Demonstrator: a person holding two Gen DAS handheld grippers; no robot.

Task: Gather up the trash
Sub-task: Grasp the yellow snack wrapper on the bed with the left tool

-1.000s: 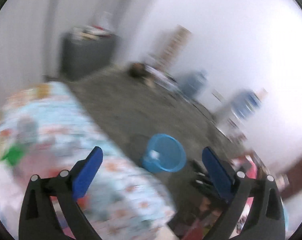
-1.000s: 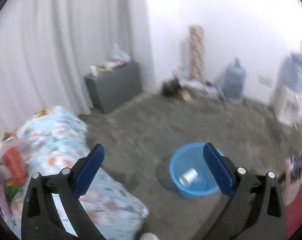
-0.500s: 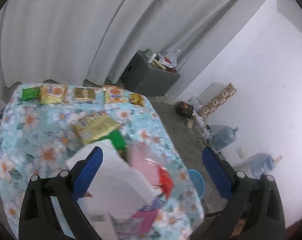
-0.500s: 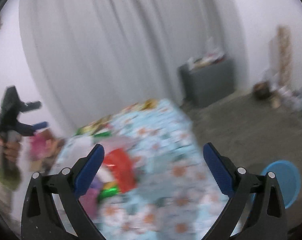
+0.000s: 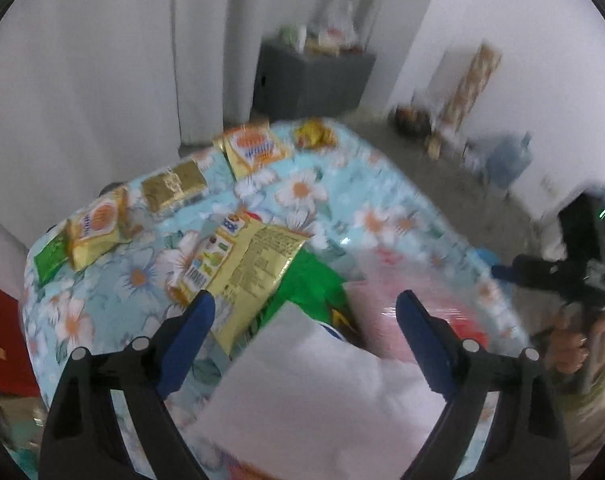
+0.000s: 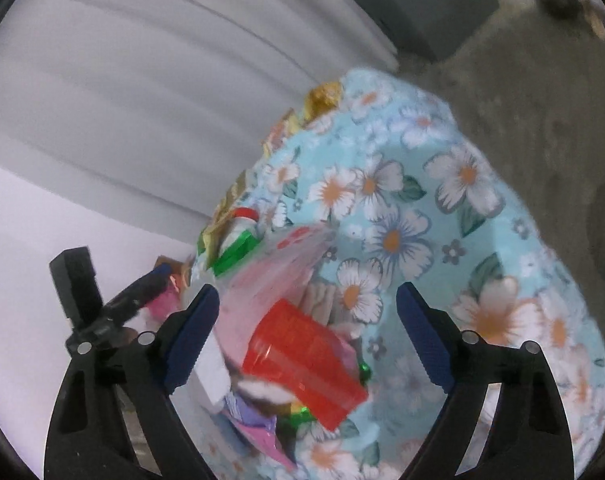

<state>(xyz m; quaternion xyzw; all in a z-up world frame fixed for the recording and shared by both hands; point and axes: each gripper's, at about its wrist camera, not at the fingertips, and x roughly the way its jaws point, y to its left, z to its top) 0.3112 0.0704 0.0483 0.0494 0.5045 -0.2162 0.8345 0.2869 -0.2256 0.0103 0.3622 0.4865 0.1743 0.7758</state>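
Evidently both tongs are arriving over the heap of litter on the flowered cloth (image 5: pixel 302 192), each with its jaws spread wide and nothing between the pads, though both pairs have just been closing a little, probably sizing for a pick. Between the blue pads of the left gripper (image 5: pixel 304 344) and just below them lies a white sheet (image 5: pixel 314 396), blurred, with a pink wrapper (image 5: pixel 378 316) beside the right-hand pad and a green packet (image 5: pixel 310 284) just ahead of the opening. A yellow snack bag (image 5: pixel 246 264) lies ahead of the left-hand pad, partly over the green one, so it would have to be lifted first. Farther ahead a row of gold and orange packets (image 5: pixel 174 188) sits near the far edge of the cloth, well apart from the heap. The right gripper (image 6: pixel 308 340) points down at a red plastic cup (image 6: pixel 302 356) lying on its side squarely between its pads, which do not touch it; the cup's width suits the wide jaw setting. Scraps of purple and green foil (image 6: pixel 258 424) lie under the cup's near end. Beyond the left-hand pad in that view the other tong is visible, close by, so the two could collide if they close in on the same spot.
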